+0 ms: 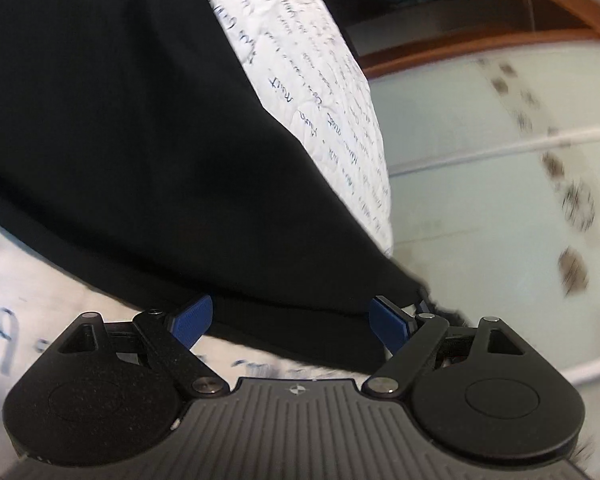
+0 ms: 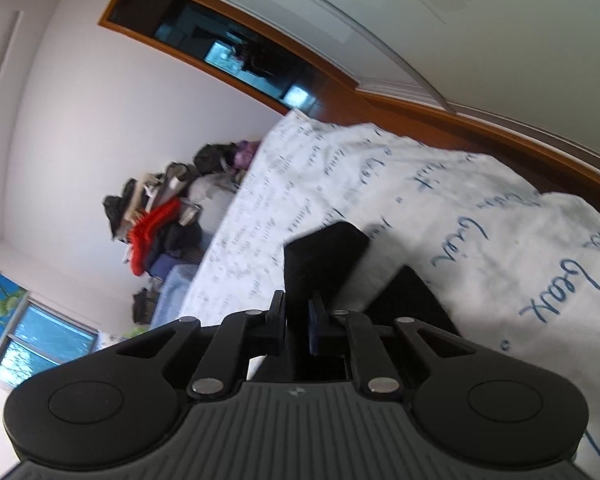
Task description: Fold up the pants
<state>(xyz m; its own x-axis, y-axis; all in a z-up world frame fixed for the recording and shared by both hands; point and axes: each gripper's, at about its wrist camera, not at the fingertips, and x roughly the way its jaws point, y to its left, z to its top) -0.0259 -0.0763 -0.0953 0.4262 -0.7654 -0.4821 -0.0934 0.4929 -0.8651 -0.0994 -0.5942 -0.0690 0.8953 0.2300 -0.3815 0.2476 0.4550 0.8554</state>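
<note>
Black pants on bed. Left gripper spread wide, cloth edge lying between fingers, ungripped. Right gripper clenched on pants, fabric running away toward far side.

Illegible blue script on bedspread
</note>
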